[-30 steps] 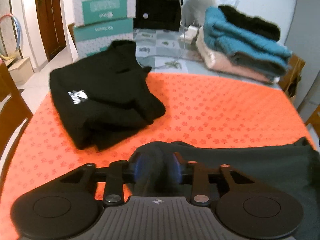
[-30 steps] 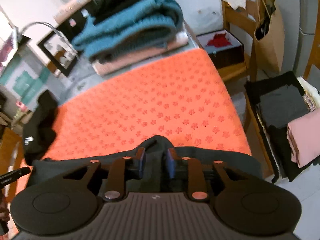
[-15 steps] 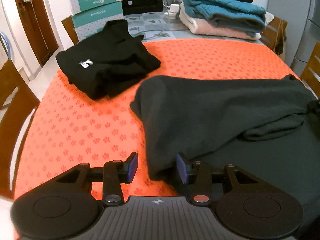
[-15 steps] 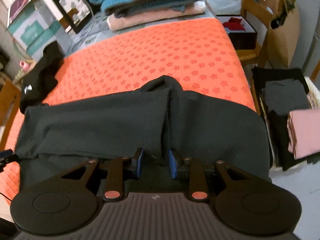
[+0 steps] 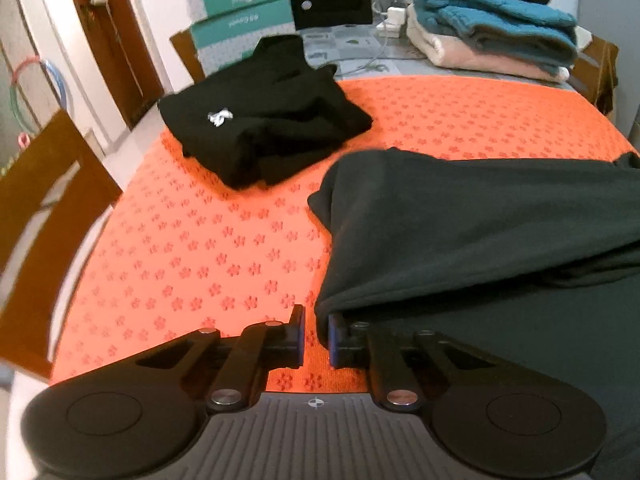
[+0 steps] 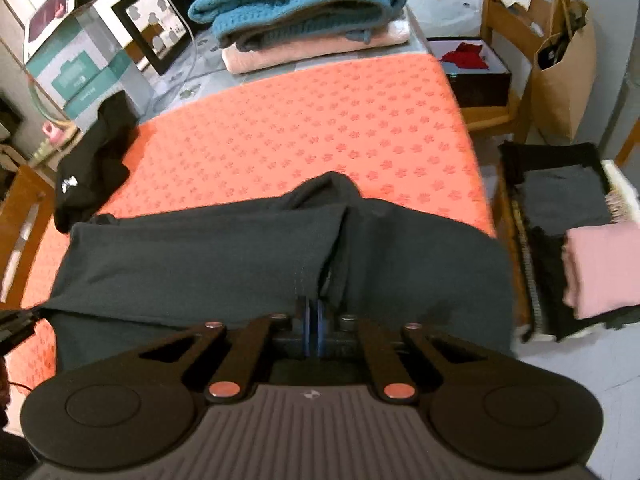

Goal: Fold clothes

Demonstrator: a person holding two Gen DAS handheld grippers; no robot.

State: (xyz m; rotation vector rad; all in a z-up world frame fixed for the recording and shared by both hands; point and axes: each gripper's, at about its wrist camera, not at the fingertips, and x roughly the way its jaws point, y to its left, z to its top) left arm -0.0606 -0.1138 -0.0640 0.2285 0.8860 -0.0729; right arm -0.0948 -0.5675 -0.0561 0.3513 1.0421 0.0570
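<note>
A dark grey garment [image 5: 480,232] lies folded over on the orange patterned cloth [image 5: 200,248]. It fills the near part of the table in the right wrist view too [image 6: 200,256]. My left gripper [image 5: 316,320] sits at the garment's near left corner. Its jaws are closing, and a narrow gap with orange cloth still shows. The fabric's folded edge touches only the right finger [image 5: 338,340]. My right gripper [image 6: 314,308] is shut, blue pads together, over the garment beside a fold. I cannot tell whether a thin layer is caught.
A folded black garment [image 5: 260,128] with a white logo lies at the far left. A stack of teal and pink knitwear [image 5: 492,36] and teal boxes [image 5: 240,12] stand at the back. A wooden chair [image 5: 40,208] is at the left. Folded clothes [image 6: 560,208] and a paper bag [image 6: 560,80] sit right of the table.
The grey garment, bunched in both grippers a second ago, now lies spread on the table. The left jaws widened around the corner, then narrowed. The right jaws have closed together.
</note>
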